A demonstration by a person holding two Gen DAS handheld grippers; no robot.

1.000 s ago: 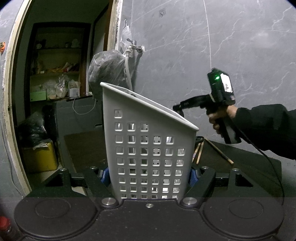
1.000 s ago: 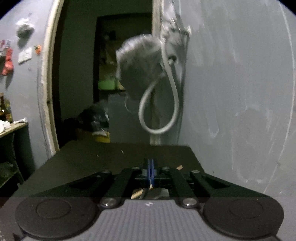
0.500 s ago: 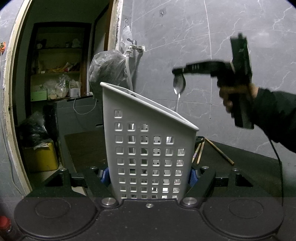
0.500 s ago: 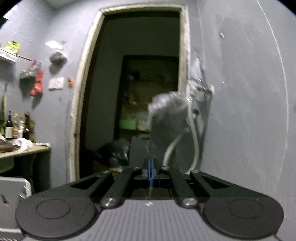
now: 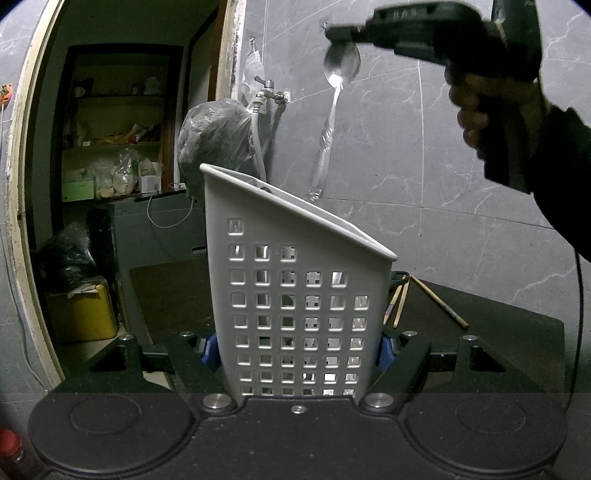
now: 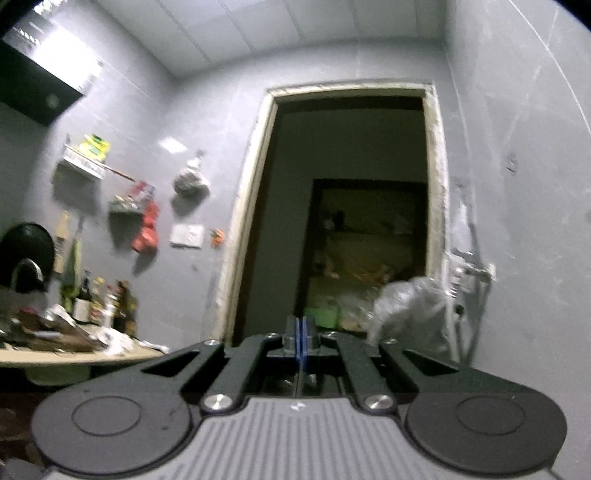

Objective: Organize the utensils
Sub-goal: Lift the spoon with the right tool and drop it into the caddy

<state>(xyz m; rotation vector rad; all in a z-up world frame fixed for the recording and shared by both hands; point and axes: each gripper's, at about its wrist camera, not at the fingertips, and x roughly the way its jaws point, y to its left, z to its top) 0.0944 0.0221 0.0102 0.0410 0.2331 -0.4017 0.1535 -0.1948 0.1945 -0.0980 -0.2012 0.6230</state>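
A white perforated utensil basket (image 5: 258, 221) stands tilted on the dark table (image 5: 509, 332), its low side to the right. My left gripper (image 5: 295, 349) is shut on it, blue pads (image 5: 384, 350) pressing its two side walls near the base. High at the upper right, a hand holds my right gripper (image 5: 338, 35), shut on the bowl of a metal spoon (image 5: 330, 118). The spoon's handle hangs down, its end just above the basket's far rim. In the right wrist view the right gripper (image 6: 300, 343) shows its blue pads together, with only a thin sliver of metal below them.
Wooden chopsticks (image 5: 439, 302) lie on the table behind the basket to the right. A grey tiled wall (image 5: 443, 166) runs along the right, with a tap and a hanging plastic bag (image 5: 214, 136). A doorway (image 5: 110, 147) with shelves and a yellow box (image 5: 81, 314) opens at the left.
The right gripper has risen from table height to above the basket, carrying the spoon with it, and its view has tilted up toward the doorway and ceiling. The left gripper and basket stayed still.
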